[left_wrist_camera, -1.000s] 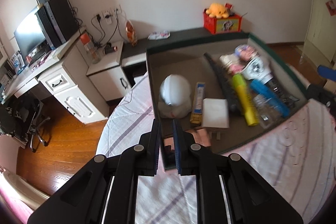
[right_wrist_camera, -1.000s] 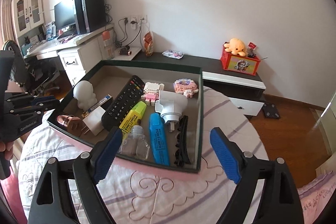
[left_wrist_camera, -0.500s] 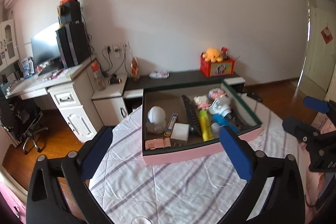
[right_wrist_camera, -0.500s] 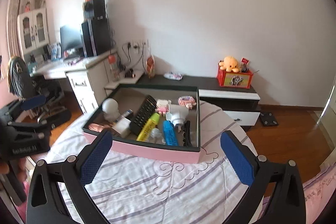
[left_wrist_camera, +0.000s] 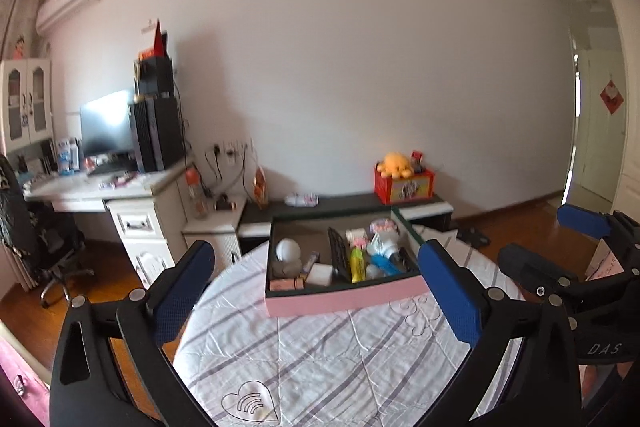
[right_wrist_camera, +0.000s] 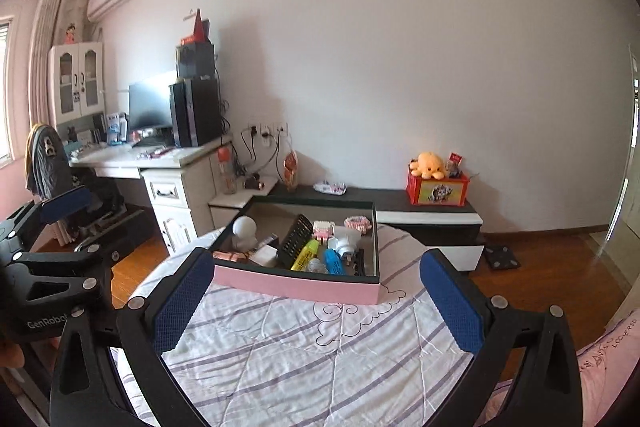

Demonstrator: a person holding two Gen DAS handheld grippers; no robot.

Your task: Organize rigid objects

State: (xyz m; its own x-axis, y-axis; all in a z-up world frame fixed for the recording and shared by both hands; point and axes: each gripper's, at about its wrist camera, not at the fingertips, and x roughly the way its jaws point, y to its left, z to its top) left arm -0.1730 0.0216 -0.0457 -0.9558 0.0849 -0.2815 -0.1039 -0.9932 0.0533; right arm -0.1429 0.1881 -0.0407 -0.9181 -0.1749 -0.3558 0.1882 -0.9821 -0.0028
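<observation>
Now you have pulled both claws back and up from the pink box (left_wrist_camera: 346,301): a second ago your left gripper (left_wrist_camera: 316,293) was pinched nearly shut right at the near wall of the box, and your right gripper (right_wrist_camera: 318,305) sat close over its near edge, whereas now the box looks small and far ahead of each. Both sets of jaws stand fully spread and hold nothing (the blue pads frame only bedspread and the box beyond). The box rests on the striped bedspread (right_wrist_camera: 320,359), well ahead of your left gripper and between its fingers in that view; from the right wrist it lies ahead and slightly left of centre. Inside the box, a white round figure (right_wrist_camera: 245,231) stands at the left end, a black remote (right_wrist_camera: 295,241) leans just right of it, then a yellow highlighter (right_wrist_camera: 306,254), a blue highlighter (right_wrist_camera: 334,262), a white plug adapter (right_wrist_camera: 347,241) and a black hair clip (right_wrist_camera: 360,263) toward the right wall. Two pink block toys (right_wrist_camera: 340,225) sit at the back wall. Beyond the box stands a low dark cabinet (right_wrist_camera: 420,203) carrying a red box with an orange plush (right_wrist_camera: 430,163), and to the left of the box a white desk (right_wrist_camera: 160,163) with a monitor. Nothing lies on the bedspread between your claws and the box.
</observation>
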